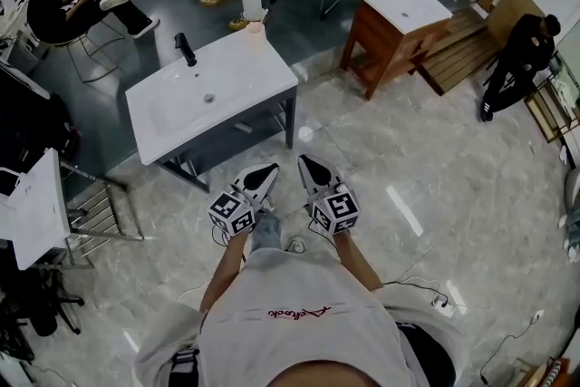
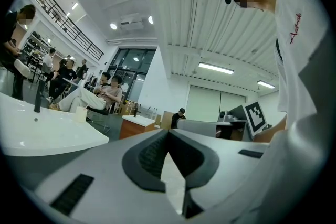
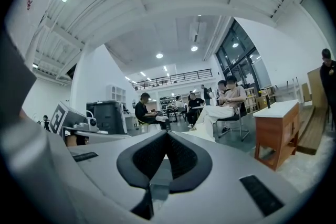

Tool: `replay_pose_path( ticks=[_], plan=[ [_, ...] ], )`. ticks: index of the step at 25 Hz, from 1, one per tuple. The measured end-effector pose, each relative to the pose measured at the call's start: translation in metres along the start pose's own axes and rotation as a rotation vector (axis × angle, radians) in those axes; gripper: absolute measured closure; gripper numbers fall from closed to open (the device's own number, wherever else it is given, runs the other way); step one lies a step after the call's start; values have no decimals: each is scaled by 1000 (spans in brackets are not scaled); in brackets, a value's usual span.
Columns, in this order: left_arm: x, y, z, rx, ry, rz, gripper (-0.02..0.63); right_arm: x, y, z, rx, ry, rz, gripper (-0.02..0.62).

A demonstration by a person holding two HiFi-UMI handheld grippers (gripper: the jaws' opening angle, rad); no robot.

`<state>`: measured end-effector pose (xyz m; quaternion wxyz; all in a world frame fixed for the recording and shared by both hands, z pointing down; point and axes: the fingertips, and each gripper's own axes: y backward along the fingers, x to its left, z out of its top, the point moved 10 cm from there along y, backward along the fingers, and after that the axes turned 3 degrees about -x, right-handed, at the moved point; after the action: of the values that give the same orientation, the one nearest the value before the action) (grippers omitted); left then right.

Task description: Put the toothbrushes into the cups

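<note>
Held close to the person's body, the left gripper (image 1: 270, 169) and the right gripper (image 1: 304, 160) each have their fingers closed tip to tip, with nothing between them. Well ahead of the fingers stands a white sink surface (image 1: 245, 72), with a pale cup (image 1: 256, 28) at its far edge.

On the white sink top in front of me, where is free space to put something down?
The sink top is bare right of the drain, between cup and near edge. The faucet crowds only the back edge.
</note>
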<state>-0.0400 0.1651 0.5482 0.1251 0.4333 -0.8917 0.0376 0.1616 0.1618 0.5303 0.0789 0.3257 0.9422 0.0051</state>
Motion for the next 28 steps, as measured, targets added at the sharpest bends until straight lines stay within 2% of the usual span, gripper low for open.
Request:
replay_pose_path(
  ticks=[10, 28],
  plan=[
    [-23, 16, -13, 0, 3, 0, 592, 15, 23, -2, 0, 16, 12, 584],
    [-32, 23, -13, -22, -4, -2, 592, 21, 26, 2, -4, 22, 19, 584]
  ],
)
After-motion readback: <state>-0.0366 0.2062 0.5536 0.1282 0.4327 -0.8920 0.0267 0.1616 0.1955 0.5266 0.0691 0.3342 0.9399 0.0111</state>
